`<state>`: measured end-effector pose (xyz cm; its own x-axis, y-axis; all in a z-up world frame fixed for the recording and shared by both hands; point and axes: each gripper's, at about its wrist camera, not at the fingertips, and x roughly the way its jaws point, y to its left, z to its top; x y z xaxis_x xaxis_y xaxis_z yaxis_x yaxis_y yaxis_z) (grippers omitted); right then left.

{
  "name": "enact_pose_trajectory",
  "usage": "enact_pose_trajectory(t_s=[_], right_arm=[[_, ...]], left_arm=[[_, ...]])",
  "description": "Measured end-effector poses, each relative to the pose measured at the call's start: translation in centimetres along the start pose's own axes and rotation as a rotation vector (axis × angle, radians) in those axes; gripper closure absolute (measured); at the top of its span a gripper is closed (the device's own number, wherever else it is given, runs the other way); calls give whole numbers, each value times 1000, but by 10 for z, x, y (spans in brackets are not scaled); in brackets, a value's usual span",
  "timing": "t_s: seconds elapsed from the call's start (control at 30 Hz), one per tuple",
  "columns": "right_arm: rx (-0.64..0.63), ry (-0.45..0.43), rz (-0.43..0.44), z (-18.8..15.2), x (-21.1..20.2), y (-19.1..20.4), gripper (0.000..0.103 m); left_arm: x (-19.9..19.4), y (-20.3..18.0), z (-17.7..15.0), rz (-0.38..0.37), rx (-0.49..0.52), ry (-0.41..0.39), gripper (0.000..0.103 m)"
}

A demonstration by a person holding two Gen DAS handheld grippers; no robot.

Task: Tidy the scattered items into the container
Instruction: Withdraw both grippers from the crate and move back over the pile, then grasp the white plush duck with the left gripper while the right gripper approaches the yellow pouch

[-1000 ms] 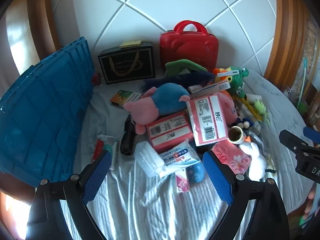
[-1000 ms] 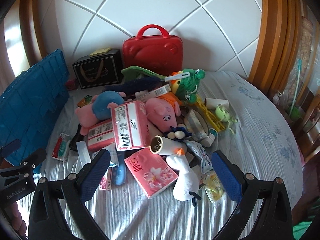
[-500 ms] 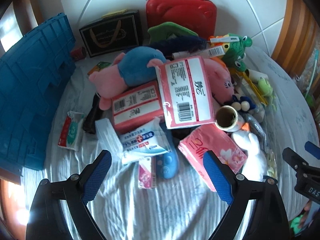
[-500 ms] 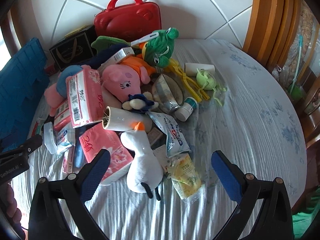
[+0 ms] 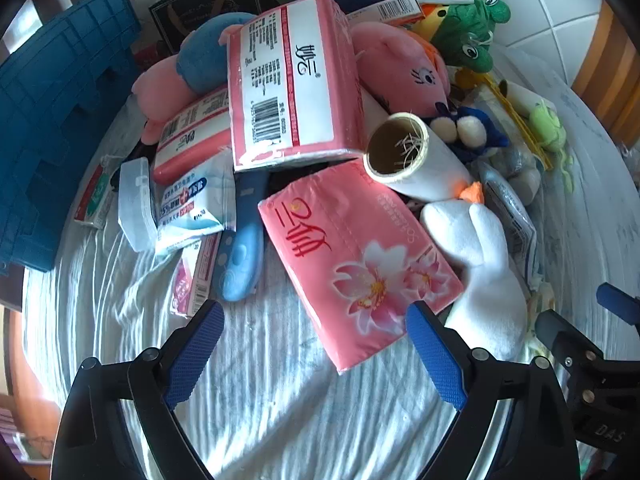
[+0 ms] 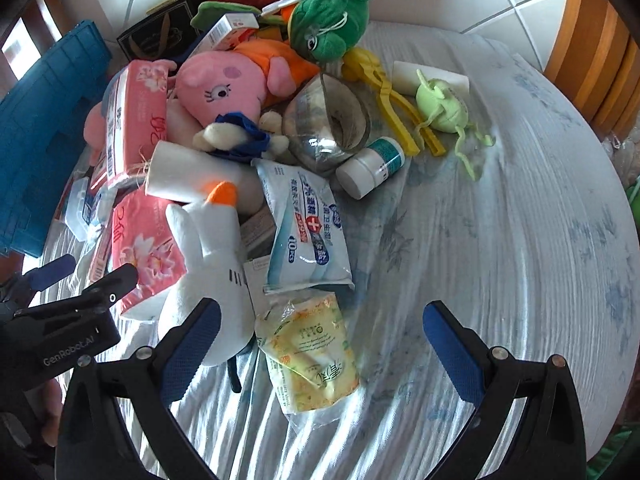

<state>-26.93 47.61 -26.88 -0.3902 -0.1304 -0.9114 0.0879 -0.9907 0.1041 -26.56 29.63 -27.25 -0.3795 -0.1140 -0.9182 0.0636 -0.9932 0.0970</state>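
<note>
Pink is what fills my left view: a floral tissue pack [image 5: 356, 256] lies flat on the striped bedsheet [image 5: 256, 396], and I take it as my landmark. My left gripper [image 5: 316, 344] hangs just over its near corner, fingers spread wide and holding nothing, the right-hand pad beside that corner. Behind the floral tissue pack a larger barcode tissue pack [image 5: 292, 80] leans on the heap, and a cardboard-cored roll [image 5: 412, 160] rests against its far right edge. Just right of the pack lies a white goose plush [image 5: 484, 272]. Left of it sit a blue brush [image 5: 242, 240], a small pink box [image 5: 196, 276] and a wipes sachet [image 5: 192, 208]. Well to the left stands the blue crate [image 5: 52, 120], the container, its wall upright beside the heap.

My right gripper [image 6: 320, 344] is also wide apart and empty, poised over a yellow snack packet [image 6: 312, 356] that lies right of the goose. Beyond that packet, away from the floral pack, a blue-and-white wipes pouch [image 6: 308, 236] lies flat, then a white pill bottle [image 6: 372, 168] on its side. A pink pig plush [image 6: 232, 84] and a green frog plush [image 6: 332, 20] top the heap behind the pack.
</note>
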Motion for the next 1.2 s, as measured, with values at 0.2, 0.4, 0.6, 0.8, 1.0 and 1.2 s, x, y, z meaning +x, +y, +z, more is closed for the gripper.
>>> enact_pose_trajectory(t_s=[0.2, 0.4, 0.6, 0.8, 1.0, 1.2], right_arm=[[15, -9, 29, -2, 10, -7, 11], [17, 15, 44, -5, 9, -12, 31], [18, 69, 66, -35, 5, -11, 37], [52, 78, 40, -41, 25, -15, 41], [19, 100, 8, -42, 22, -40, 60], [16, 99, 9, -44, 19, -61, 59]], left_arm=[[-9, -3, -3, -34, -6, -27, 15], [-21, -31, -12, -83, 110, -55, 17], [-33, -45, -24, -148, 204, -93, 27], [-34, -53, -27, -157, 211, -87, 27], [-23, -95, -9, -192, 161, -59, 18], [8, -127, -11, -178, 97, 35, 21]])
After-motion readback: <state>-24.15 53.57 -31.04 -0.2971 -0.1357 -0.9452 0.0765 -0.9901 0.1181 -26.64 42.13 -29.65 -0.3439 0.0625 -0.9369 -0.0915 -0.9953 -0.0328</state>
